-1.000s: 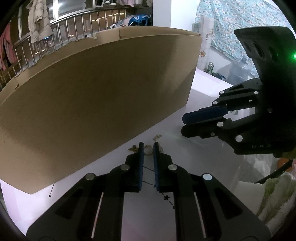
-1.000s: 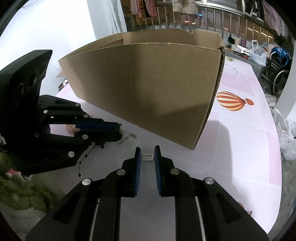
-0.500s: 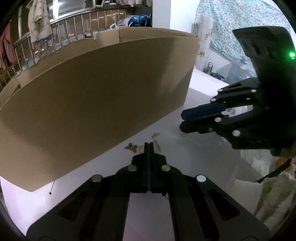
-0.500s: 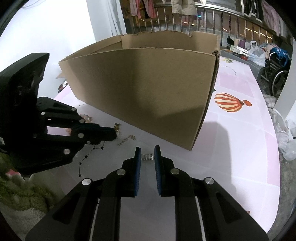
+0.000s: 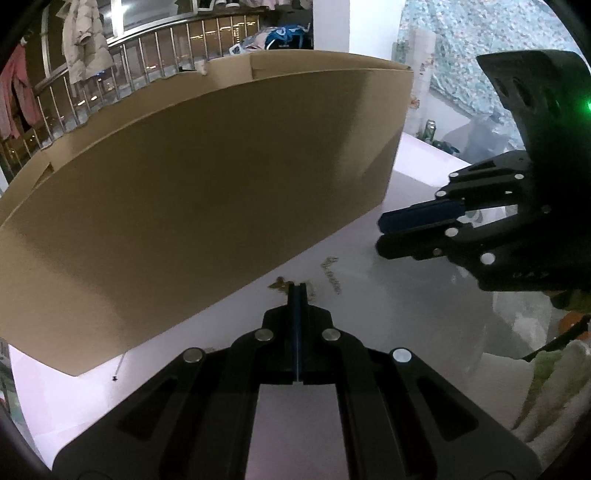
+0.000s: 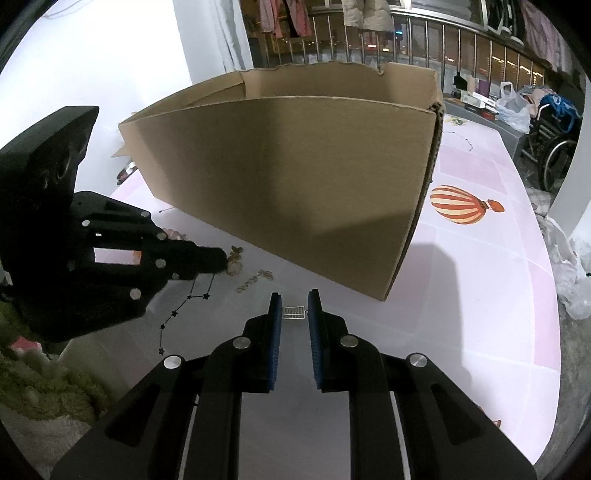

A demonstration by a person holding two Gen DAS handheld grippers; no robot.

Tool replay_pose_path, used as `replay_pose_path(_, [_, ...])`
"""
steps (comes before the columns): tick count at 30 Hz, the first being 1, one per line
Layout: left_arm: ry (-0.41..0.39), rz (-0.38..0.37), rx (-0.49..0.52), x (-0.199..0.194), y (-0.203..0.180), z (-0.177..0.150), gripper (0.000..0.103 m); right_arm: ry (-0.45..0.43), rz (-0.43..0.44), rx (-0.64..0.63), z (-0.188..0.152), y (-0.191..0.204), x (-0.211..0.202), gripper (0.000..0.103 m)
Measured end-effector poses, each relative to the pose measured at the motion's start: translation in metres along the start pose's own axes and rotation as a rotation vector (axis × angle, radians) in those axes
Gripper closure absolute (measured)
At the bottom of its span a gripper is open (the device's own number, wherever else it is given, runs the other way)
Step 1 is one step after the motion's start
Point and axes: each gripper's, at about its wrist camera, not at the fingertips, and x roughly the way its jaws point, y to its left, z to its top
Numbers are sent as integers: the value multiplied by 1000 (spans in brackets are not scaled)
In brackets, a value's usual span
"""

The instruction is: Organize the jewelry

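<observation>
A large open cardboard box point(image 5: 192, 192) stands on the white table; it also shows in the right wrist view point(image 6: 295, 173). My left gripper point(image 5: 297, 286) is shut at a small gold jewelry piece point(image 5: 279, 285) lying near the box; in the right wrist view the left gripper point(image 6: 221, 258) touches the gold piece point(image 6: 234, 260). A gold chain point(image 5: 330, 275) lies just to the right, also in the right wrist view point(image 6: 255, 280). My right gripper point(image 6: 294, 304) is open around a small silver rectangular charm point(image 6: 293, 313). A black star necklace point(image 6: 184, 306) lies on the table.
A hot-air balloon print point(image 6: 461, 205) marks the table to the right of the box. A fluffy green-white cloth point(image 6: 33, 387) lies at the left edge. A railing with hanging clothes point(image 6: 369, 14) is behind. Plastic bags point(image 6: 569, 273) lie at the right.
My left gripper has closed from open onto the gold jewelry piece near the box. The right gripper has stayed open around the silver charm.
</observation>
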Motion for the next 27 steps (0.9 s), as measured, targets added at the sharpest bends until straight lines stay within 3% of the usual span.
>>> replay_pose_path(13, [-44,-22,10,-2,-2,-2,103,3,9,1,0,-2,1,88])
replay_pose_path(20, [-35,-29,59,1,-6,1,99,4,15,2,0,-4,2,88])
replay_pose_path(23, [-35,-47,86,0,-7,1,90,3,17,4,0,-5,3,88])
replay_pose_path(27, [-21,-51,112,0,-7,-2,89,1,20,4,0,-6,2,88])
